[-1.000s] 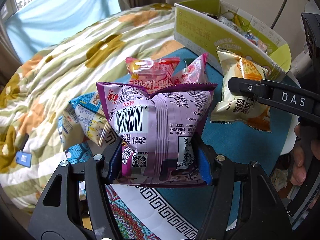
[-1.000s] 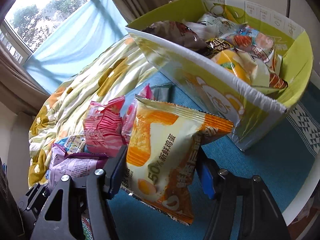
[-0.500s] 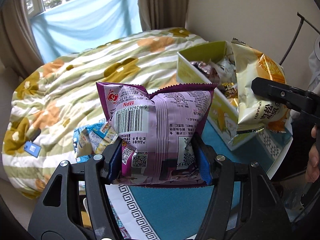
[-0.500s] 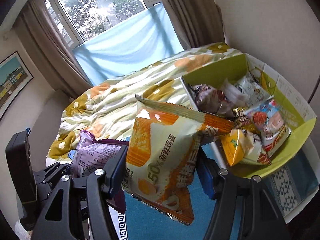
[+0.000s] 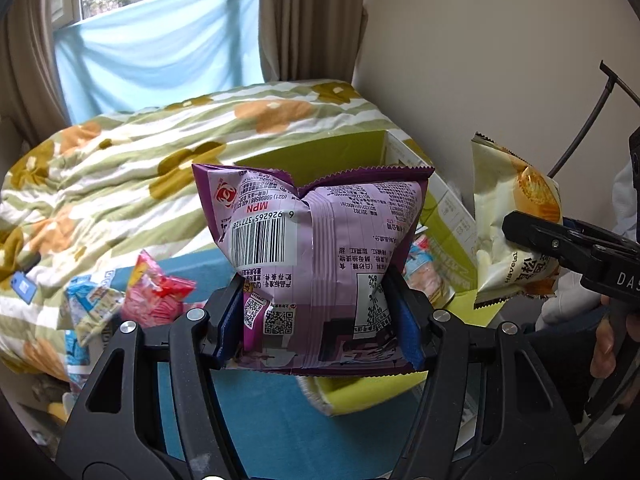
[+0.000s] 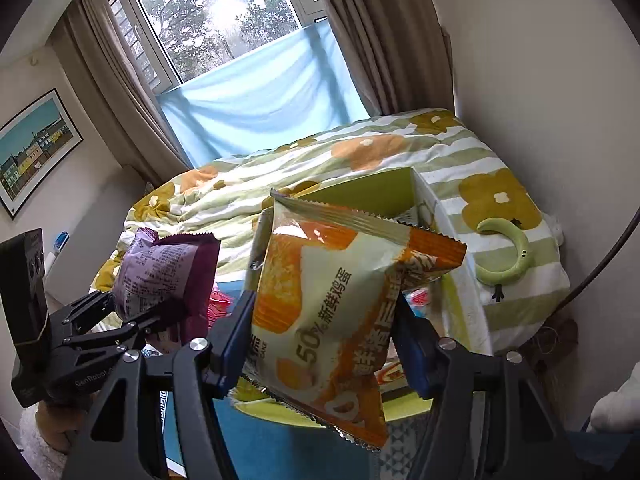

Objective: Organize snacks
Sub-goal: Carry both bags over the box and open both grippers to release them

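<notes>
Packets of snack were aloft in both hands. The left gripper [image 5: 320, 320] was clenched on a puffy purple foil packet with a barcode [image 5: 316, 264], its blue pads pinching the lower half so that the film creased inward at the top seam. The right gripper [image 6: 324, 344] grasped a cream-and-orange foil packet printed with egg pictures [image 6: 340, 312] in the same way, by its lower sides. Both hung above the open green-and-white cardboard box [image 5: 360, 152] standing on the teal cloth of the counter [image 5: 256, 432] beside the bed's flowered quilt [image 5: 120, 168].

These packets looked light, air-filled and slippery, with crushable contents, so a gentle pinch across the body seemed right; the crimped end seams would likely give a firmer hold. A pink packet [image 5: 156, 296] and a blue-and-white one [image 5: 90, 304] lay loose on the counter, not yet boxed.
</notes>
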`<state>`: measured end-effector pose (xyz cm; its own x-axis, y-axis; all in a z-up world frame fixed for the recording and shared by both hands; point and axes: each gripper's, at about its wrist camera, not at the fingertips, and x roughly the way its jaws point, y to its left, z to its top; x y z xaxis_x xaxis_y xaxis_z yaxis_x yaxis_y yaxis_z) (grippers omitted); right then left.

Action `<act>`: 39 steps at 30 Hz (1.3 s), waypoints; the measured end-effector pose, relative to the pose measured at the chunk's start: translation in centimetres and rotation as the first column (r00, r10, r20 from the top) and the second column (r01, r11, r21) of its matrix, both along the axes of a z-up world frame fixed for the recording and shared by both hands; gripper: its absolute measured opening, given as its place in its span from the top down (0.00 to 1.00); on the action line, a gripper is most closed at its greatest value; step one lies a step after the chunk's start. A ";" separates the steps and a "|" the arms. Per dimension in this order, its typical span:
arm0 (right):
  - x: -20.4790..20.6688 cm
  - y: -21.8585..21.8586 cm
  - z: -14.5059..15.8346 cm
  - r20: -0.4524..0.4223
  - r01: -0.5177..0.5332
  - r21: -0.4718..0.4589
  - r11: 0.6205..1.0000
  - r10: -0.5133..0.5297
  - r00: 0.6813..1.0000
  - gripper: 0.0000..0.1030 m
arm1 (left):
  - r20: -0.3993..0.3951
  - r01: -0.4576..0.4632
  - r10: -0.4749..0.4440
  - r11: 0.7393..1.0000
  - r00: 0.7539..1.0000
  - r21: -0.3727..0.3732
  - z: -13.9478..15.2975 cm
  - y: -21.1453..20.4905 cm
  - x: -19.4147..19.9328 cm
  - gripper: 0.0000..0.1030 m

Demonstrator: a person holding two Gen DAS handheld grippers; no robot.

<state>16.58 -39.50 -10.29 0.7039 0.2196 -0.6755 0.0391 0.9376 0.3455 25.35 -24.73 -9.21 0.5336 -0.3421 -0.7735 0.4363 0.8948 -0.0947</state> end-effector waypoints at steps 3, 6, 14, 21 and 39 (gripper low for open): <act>0.3 -2.5 -0.6 -0.015 -0.012 0.002 1.000 0.012 1.000 0.42 | -0.048 -0.016 0.017 1.000 0.999 0.017 -1.6 -2.5 0.5 0.42; 0.9 -4.4 -1.1 -0.029 -0.024 0.022 0.999 0.025 0.999 0.42 | -0.100 -0.025 0.027 0.999 0.995 0.029 -3.1 -3.8 1.1 0.42; 2.3 -7.4 -2.5 -0.045 -0.045 0.071 0.996 0.048 0.998 0.42 | -0.061 -0.015 0.023 0.991 0.998 0.131 -3.5 -4.9 -0.8 0.01; 3.3 -7.0 -2.5 -0.031 -0.084 0.067 0.994 0.086 0.996 0.42 | -0.092 -0.104 0.110 0.992 0.990 0.067 -2.9 -1.6 -0.3 0.01; 10.4 -5.5 -4.2 -0.061 -0.131 0.062 0.989 0.135 0.989 0.03 | -0.118 -0.216 0.224 0.974 0.968 0.074 -3.6 3.1 0.2 0.01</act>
